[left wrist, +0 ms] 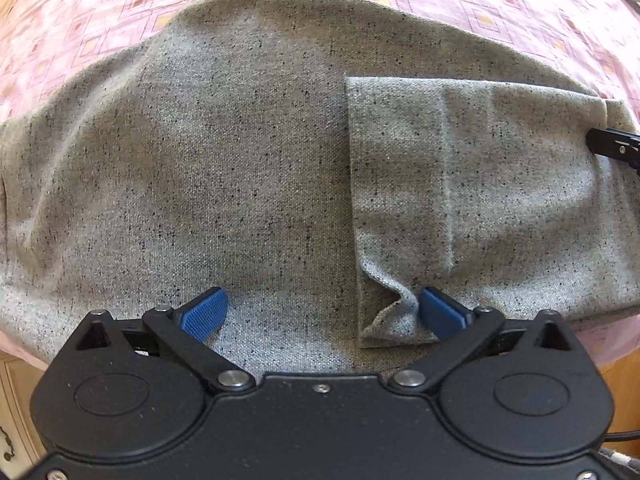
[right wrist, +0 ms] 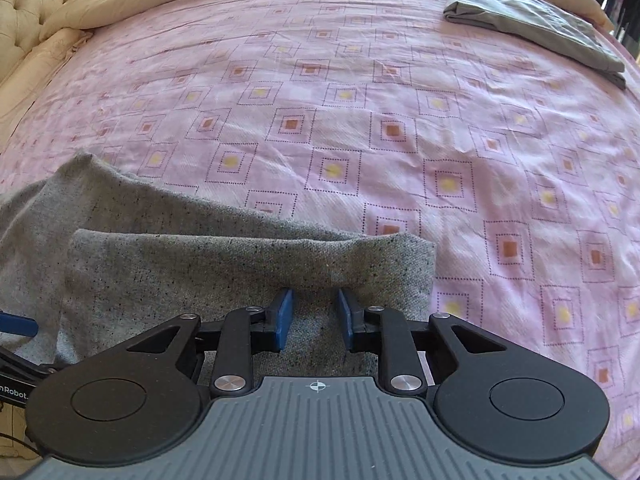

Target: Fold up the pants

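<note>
Grey speckled pants (left wrist: 240, 168) lie on the pink bed, with a leg end (left wrist: 460, 208) folded over on the right. My left gripper (left wrist: 320, 312) is wide open just above the near edge of the pants; its right finger (left wrist: 440, 312) touches a raised corner of the folded leg. In the right wrist view the pants (right wrist: 200, 264) fill the lower left. My right gripper (right wrist: 314, 316) is partly open over the fold's edge, with cloth between and under the fingers but not clamped. Its tip shows in the left wrist view (left wrist: 612, 146).
The pink patterned bedsheet (right wrist: 400, 120) stretches far and right. A folded grey cloth (right wrist: 540, 28) lies at the far right. A cream duvet and tufted headboard (right wrist: 40, 0) are at the far left. The bed's near edge and wooden furniture (left wrist: 16, 400) sit below.
</note>
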A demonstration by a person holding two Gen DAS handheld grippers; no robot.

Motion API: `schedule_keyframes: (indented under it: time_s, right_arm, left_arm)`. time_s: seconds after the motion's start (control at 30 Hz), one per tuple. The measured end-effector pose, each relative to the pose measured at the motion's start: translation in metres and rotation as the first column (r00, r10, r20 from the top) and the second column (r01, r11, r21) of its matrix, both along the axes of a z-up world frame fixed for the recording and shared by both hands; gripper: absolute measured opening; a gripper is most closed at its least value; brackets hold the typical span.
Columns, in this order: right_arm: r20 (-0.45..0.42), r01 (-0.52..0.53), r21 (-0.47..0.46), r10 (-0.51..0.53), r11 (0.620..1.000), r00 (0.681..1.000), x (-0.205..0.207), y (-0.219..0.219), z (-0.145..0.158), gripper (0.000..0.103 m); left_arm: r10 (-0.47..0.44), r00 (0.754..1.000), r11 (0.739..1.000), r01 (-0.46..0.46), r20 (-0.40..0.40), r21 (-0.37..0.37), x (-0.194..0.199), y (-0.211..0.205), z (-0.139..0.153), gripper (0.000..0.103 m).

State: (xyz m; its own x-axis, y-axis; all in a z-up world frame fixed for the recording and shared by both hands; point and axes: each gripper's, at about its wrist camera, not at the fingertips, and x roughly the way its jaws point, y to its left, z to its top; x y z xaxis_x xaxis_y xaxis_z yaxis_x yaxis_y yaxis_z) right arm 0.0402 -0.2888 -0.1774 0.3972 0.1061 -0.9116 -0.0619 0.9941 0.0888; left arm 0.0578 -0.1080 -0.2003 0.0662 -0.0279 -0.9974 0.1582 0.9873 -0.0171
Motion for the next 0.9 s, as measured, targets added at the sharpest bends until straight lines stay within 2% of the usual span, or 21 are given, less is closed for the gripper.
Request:
schedule_keyframes:
  time_s: [0.37, 0.47, 0.57, 0.73, 0.8, 0.9]
  right_arm:
    - [0.068, 0.060, 0.019, -0.062, 0.998, 0.996, 0.013, -0.009, -0.002, 0.022]
    - [0.065, 0.114, 0.037, -0.117, 0.993, 0.991, 0.023, -0.015, -0.002, 0.022]
    - [0.064, 0.117, 0.021, -0.118, 0.993, 0.991, 0.026, -0.015, 0.005, 0.023]
    - [0.100, 0.029, 0.046, -0.034, 0.999, 0.994, -0.015, -0.010, 0.024, 0.023]
    - [0.068, 0.011, 0.005, -0.011, 1.000, 0.998, -0.037, -0.003, 0.021, 0.023]
    - [-0.032, -0.017, -0.036, 0.016, 0.999, 0.999, -0.062, 0.006, 0.004, 0.023]
  left_arm:
    - [0.027, 1.000, 1.000, -0.027, -0.011, -0.005, 0.003, 0.004, -0.009, 0.103]
    - [0.030, 0.999, 1.000, -0.030, -0.011, -0.004, 0.003, 0.003, -0.010, 0.103]
    - [0.041, 0.999, 0.999, -0.041, -0.015, -0.006, 0.004, 0.004, -0.009, 0.103]
    - [0.054, 0.998, 0.998, -0.055, -0.019, -0.025, 0.004, 0.009, -0.013, 0.103]
    - [0.057, 0.998, 0.997, -0.058, -0.027, -0.043, 0.004, 0.013, -0.014, 0.103]
    - [0.067, 0.997, 0.996, -0.069, -0.033, -0.054, -0.001, 0.019, -0.013, 0.103]
